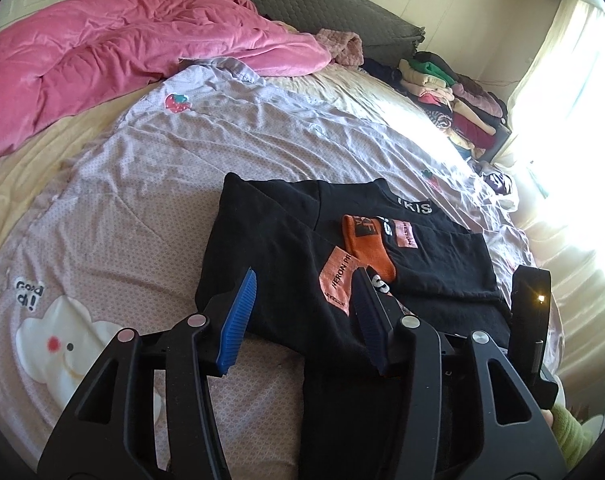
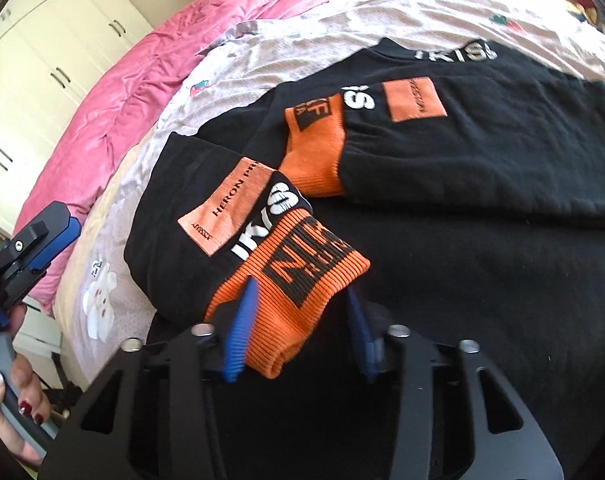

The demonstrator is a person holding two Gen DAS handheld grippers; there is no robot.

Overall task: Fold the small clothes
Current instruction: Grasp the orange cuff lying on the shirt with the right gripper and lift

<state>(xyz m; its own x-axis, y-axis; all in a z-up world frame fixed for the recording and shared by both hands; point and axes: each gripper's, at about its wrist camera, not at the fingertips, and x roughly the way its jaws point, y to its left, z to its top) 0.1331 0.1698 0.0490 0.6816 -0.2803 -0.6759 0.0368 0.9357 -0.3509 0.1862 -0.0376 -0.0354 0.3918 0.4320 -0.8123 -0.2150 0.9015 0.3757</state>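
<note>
Left gripper [image 1: 304, 312], seen from the left wrist: jaws spread wide, holding nothing, blue fingers [image 1: 238, 320] poised over the near sleeve of the black sweatshirt [image 1: 270, 248]. Sweatshirt spread flat on the lilac sheet [image 1: 174, 160] near the bed's front edge, sleeves crossed over the chest, far orange cuff [image 1: 368, 250] at the middle. Pink duvet [image 1: 102, 64] bunched at the far left corner, folded clothes [image 1: 454, 96] stacked at the far right edge.

Right gripper [image 2: 298, 328], seen from the right wrist: jaws wide, straddling the near orange cuff [image 2: 298, 288] without pinching it. Peach label [image 2: 226, 212] just beyond that cuff. White wardrobe [image 2: 54, 72] past the bed's left edge.
</note>
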